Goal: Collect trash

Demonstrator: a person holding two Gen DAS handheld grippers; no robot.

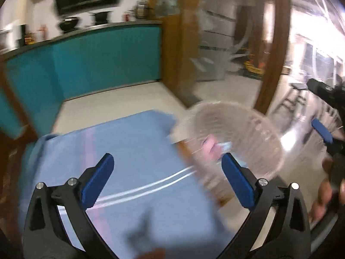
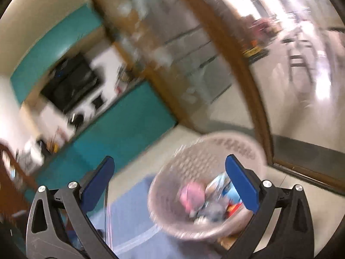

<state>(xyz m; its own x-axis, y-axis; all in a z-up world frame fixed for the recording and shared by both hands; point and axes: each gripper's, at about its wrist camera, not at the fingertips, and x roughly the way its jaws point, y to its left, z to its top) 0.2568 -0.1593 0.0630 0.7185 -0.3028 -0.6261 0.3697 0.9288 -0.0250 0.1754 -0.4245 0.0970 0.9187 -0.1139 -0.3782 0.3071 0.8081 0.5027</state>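
A pale mesh waste basket point(image 1: 248, 129) stands on the floor beside the table's right edge; it also shows in the right wrist view point(image 2: 194, 159). It holds trash: a pink piece point(image 2: 192, 194), blue wrappers point(image 2: 228, 187) and other scraps. My left gripper point(image 1: 168, 177) is open and empty above the blue tablecloth point(image 1: 120, 151). My right gripper point(image 2: 170, 177) is open and empty, just above the basket; one of its blue pads shows at the right in the left wrist view point(image 1: 322, 129). Both views are blurred by motion.
A teal partition point(image 1: 97, 60) with a dark counter top stands behind the table. A wooden-framed glass wall point(image 1: 276, 43) rises behind the basket. Pale floor point(image 1: 129, 95) lies between table and partition.
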